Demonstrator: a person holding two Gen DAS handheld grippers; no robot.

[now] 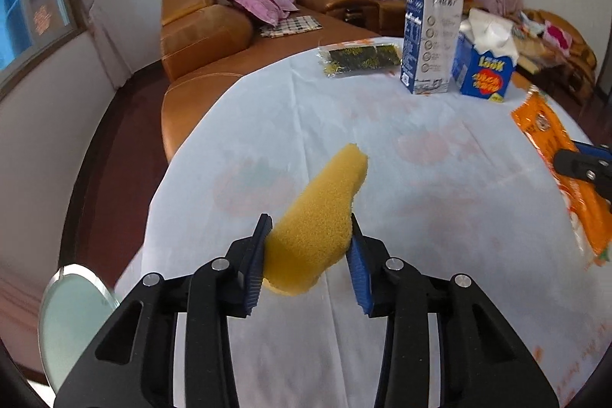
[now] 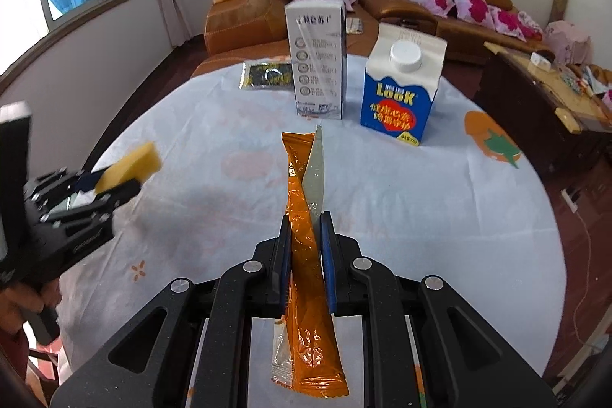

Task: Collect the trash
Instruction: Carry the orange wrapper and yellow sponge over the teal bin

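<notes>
My left gripper (image 1: 311, 236) clamped narrowly on a yellow sponge (image 1: 321, 217) above the table (image 1: 420, 159), my right gripper (image 2: 304, 236) pinched nearly closed on an orange wrapper (image 2: 306, 255)

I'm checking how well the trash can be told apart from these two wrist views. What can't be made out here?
- Dark packet, left wrist view: print too small to read; right wrist view: partly behind the tall white carton.
- Orange wrapper, left wrist view: cut off by the right edge, its near part covered by the right gripper.
- Any trash bin: in neither view.
- Yellow sponge, its lower end: behind the left fingers.
</notes>
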